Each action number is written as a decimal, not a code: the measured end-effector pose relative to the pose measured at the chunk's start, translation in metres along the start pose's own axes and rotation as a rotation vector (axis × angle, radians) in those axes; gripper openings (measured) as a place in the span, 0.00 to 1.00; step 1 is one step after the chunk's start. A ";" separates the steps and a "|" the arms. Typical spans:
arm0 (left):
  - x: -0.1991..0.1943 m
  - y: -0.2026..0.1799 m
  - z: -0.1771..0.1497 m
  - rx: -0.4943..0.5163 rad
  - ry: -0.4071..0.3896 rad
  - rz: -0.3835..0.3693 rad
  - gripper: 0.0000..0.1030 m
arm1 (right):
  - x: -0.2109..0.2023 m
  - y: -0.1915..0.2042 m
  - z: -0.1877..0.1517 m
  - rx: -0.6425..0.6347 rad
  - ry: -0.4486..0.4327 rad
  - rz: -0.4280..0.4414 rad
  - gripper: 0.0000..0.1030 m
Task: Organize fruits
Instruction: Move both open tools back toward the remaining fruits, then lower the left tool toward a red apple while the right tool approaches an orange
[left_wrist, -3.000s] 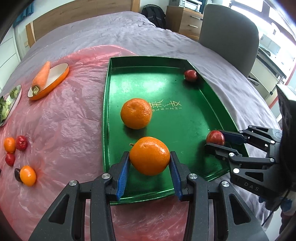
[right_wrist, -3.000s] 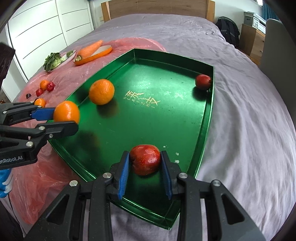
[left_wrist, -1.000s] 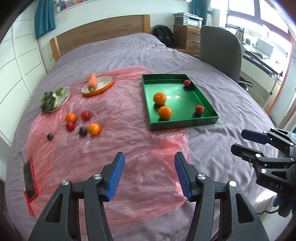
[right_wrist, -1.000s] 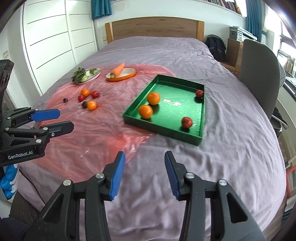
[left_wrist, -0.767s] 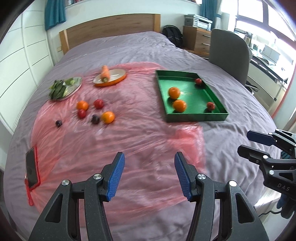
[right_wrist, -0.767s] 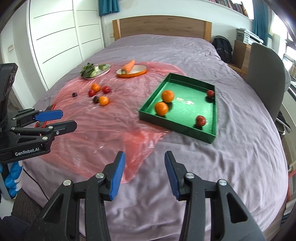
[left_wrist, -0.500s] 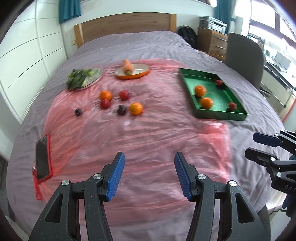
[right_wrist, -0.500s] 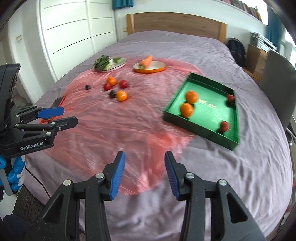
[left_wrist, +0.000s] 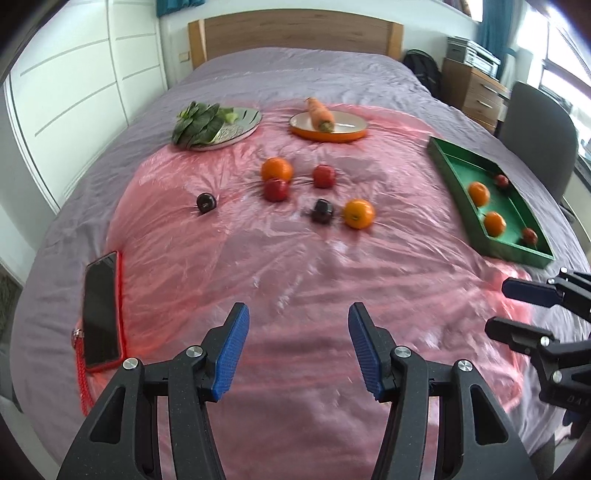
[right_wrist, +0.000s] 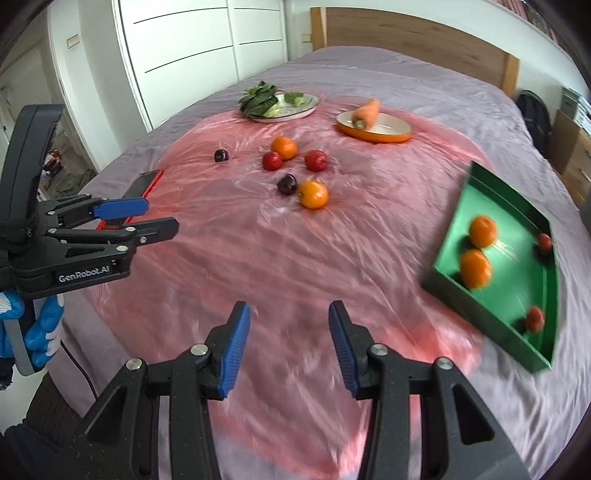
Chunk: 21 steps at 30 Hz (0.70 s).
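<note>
Several loose fruits lie on the pink plastic sheet: a near orange, a far orange, two red fruits and two dark plums. The green tray at the right holds two oranges and two small red fruits. My left gripper stands open and empty over the sheet's near part. My right gripper is open and empty too, well short of the fruits.
A phone in a red case lies at the sheet's left edge. At the back stand a plate of leafy greens and an orange dish with a carrot. A grey chair is beside the bed at right.
Both grippers have let go of their fruit in the tray, drawn back and swung left. The loose fruits now sit near the middle of both views and the tray at the right.
</note>
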<state>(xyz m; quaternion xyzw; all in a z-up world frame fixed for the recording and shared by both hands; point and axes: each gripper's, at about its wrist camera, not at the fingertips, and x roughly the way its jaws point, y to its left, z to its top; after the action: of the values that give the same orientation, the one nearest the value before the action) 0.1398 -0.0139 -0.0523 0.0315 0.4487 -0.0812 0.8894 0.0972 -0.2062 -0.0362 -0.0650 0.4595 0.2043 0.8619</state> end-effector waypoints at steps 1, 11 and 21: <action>0.005 0.004 0.004 -0.013 0.004 -0.002 0.49 | 0.006 0.000 0.006 -0.006 0.002 0.009 0.74; 0.070 0.028 0.064 -0.111 0.008 -0.028 0.49 | 0.072 -0.017 0.062 -0.033 0.002 0.086 0.74; 0.132 0.029 0.102 -0.115 0.026 -0.005 0.49 | 0.120 -0.041 0.098 -0.046 -0.002 0.121 0.74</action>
<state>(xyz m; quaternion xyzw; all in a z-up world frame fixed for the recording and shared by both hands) 0.3023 -0.0142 -0.0983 -0.0198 0.4643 -0.0568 0.8836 0.2484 -0.1789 -0.0812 -0.0566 0.4569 0.2666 0.8468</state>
